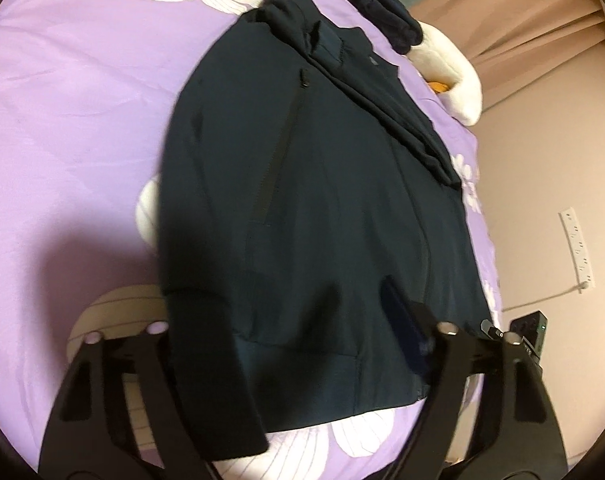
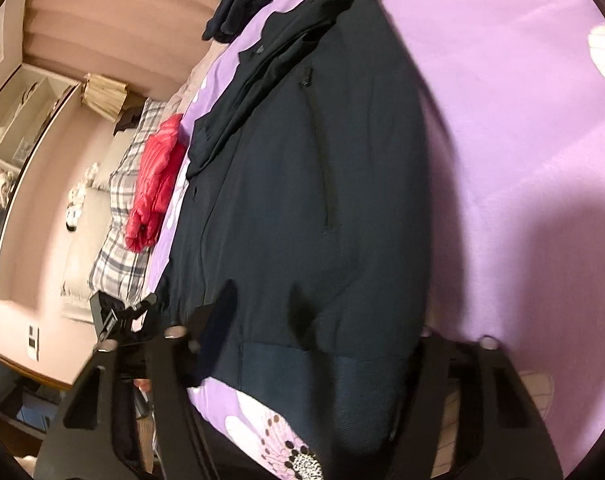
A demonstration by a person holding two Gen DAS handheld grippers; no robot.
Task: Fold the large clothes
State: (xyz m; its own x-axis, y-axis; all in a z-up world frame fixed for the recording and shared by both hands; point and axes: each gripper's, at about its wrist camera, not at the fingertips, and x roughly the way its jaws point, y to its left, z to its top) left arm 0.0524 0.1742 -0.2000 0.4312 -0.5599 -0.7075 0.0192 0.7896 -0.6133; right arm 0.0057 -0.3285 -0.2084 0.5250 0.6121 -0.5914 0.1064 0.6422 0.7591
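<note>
A dark navy jacket (image 1: pixel 314 184) lies flat on the purple flowered bed cover (image 1: pixel 62 120), hem towards me, one sleeve folded across its upper part. It also shows in the right wrist view (image 2: pixel 302 168). My left gripper (image 1: pixel 298 332) is open, its fingers (image 1: pixel 442 344) wide apart on either side of the ribbed hem (image 1: pixel 302 376). My right gripper (image 2: pixel 302 332) is open too, its fingers (image 2: pixel 174 348) astride the hem (image 2: pixel 342 376). Neither holds cloth.
A second dark garment (image 1: pixel 382 12) lies at the far bed edge beside a white plush toy (image 1: pixel 454 76). A red garment (image 2: pixel 154 188) and a plaid pillow (image 2: pixel 118 216) lie left of the jacket. The other gripper (image 2: pixel 114 316) shows at left. A power strip (image 1: pixel 578 248) hangs on the wall.
</note>
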